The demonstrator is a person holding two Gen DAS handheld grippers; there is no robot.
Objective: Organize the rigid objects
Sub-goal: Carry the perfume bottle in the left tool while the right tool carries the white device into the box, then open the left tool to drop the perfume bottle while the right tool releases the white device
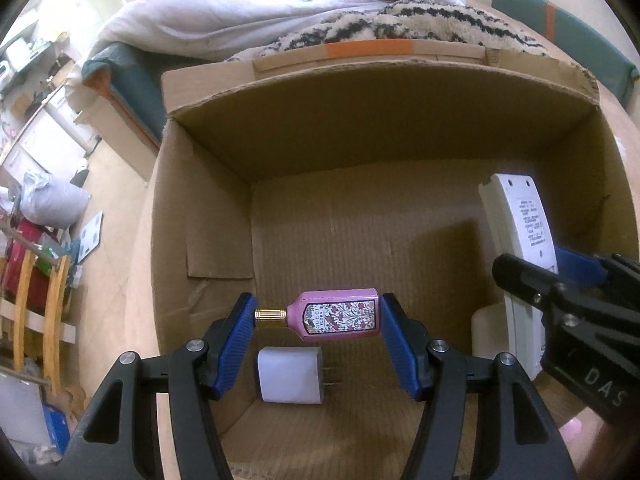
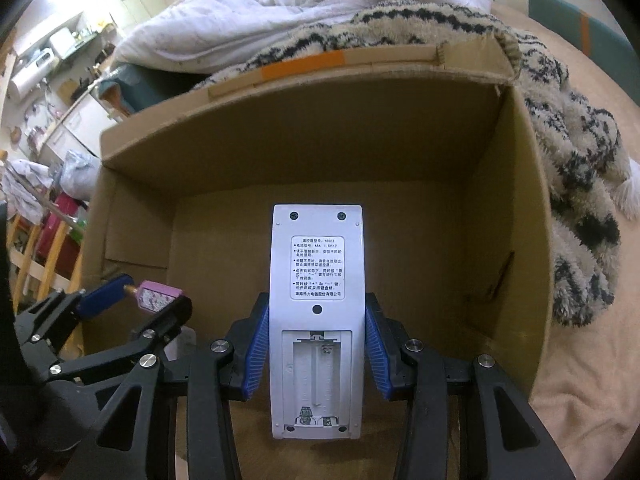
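Holding, left gripper [image 1: 318,322]: its blue pads pinch the pink perfume bottle [image 1: 340,318] end to end, gold cap toward the left pad.
Bottle axis: crosswise between the fingers, level, above the floor of the cardboard box [image 1: 360,128].
Under the bottle: a white charger [image 1: 290,380] lies on the box floor, just below and nearer to the gripper.
Right gripper [image 2: 316,354]: clamps the white remote [image 2: 318,280] by its long sides, long axis pointing away, battery bay open.
Nearer arm: the left one likely lowers beside the charger.
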